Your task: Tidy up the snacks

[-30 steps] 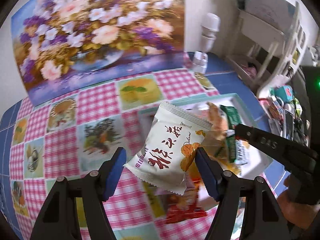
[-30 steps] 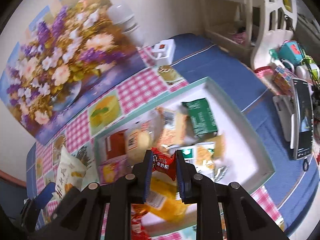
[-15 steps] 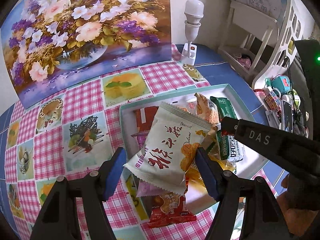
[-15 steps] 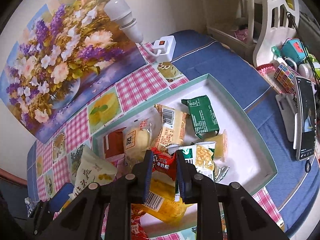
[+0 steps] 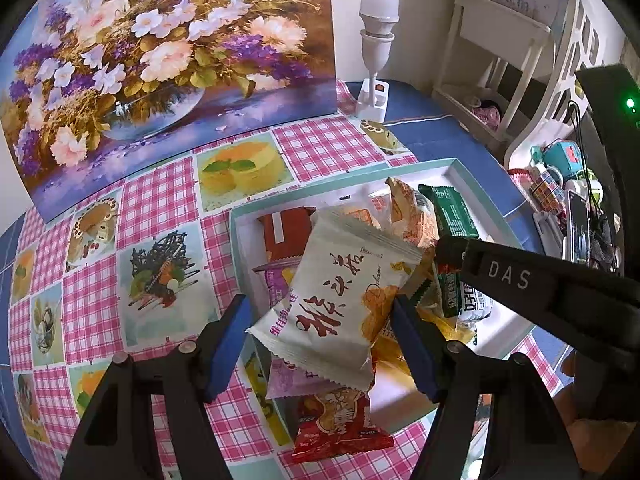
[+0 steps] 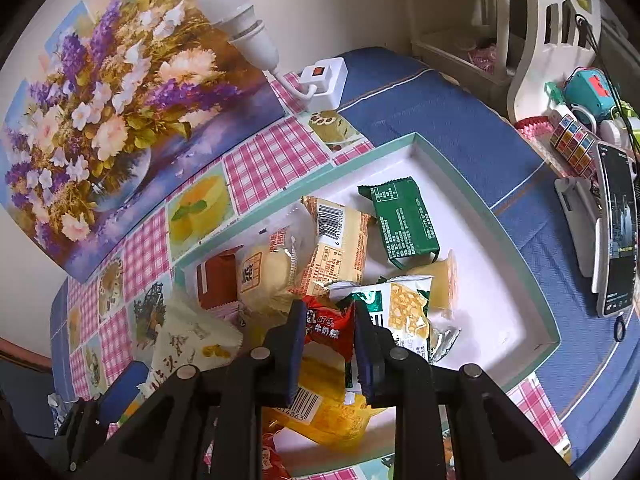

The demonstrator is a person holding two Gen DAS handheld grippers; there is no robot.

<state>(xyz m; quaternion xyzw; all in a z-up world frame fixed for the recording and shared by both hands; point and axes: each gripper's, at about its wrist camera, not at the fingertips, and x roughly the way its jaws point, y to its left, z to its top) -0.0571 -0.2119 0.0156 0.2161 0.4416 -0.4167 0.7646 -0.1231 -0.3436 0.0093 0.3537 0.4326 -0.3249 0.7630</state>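
My left gripper point(image 5: 320, 334) is shut on a white snack bag with red characters point(image 5: 336, 300) and holds it above the near left corner of the teal-rimmed white tray point(image 5: 460, 168). My right gripper point(image 6: 328, 336) is shut on a small red snack packet point(image 6: 326, 328) over the tray point(image 6: 520, 248). Its black arm point(image 5: 540, 288) crosses the left wrist view. In the tray lie a green packet point(image 6: 400, 220), a beige barcode packet point(image 6: 340, 240), a bun packet point(image 6: 264, 280), a brown-red packet point(image 6: 216, 280), a green-white packet point(image 6: 404, 312) and a yellow packet point(image 6: 328, 412).
A flower painting point(image 5: 160, 60) leans on the wall behind the pink checked tablecloth point(image 5: 160, 208). A white bulb lamp point(image 5: 378, 40) stands behind the tray. A phone on a stand point(image 6: 616, 232), a white shelf point(image 5: 500, 60) and small items are to the right. A red packet point(image 5: 336, 428) overhangs the tray's near edge.
Both grippers have drawn back and up a little from the tray with their packets still held. The tray and painting look farther and steadier than a second ago.
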